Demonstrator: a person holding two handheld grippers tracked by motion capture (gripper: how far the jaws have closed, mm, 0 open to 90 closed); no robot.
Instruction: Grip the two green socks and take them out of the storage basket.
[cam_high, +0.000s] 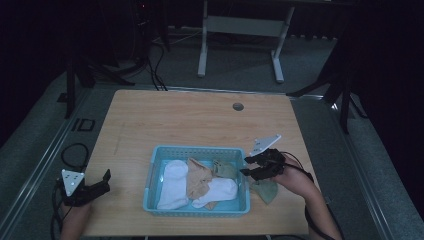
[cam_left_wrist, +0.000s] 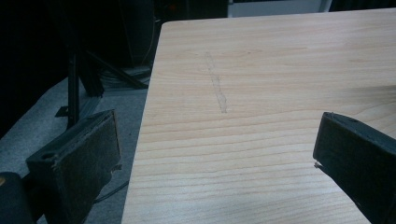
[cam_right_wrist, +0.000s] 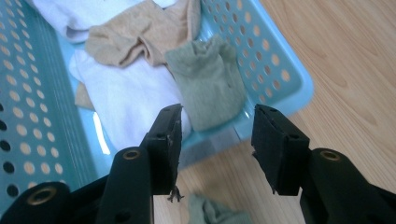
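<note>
So the right gripper (cam_high: 248, 166) hangs over the right end of the blue basket (cam_high: 196, 209), jaws spread with nothing between them. A green sock (cam_right_wrist: 208, 84) is draped inside the basket's end wall, next to a tan sock (cam_high: 198, 177) and white socks (cam_high: 172, 184). Another green sock (cam_high: 266, 191) lies on the surface (cam_high: 190, 120) just outside the basket, possibly touching it, hard to say. The left gripper (cam_high: 104, 181) sits at the surface's left edge, jaws wide, empty.
</note>
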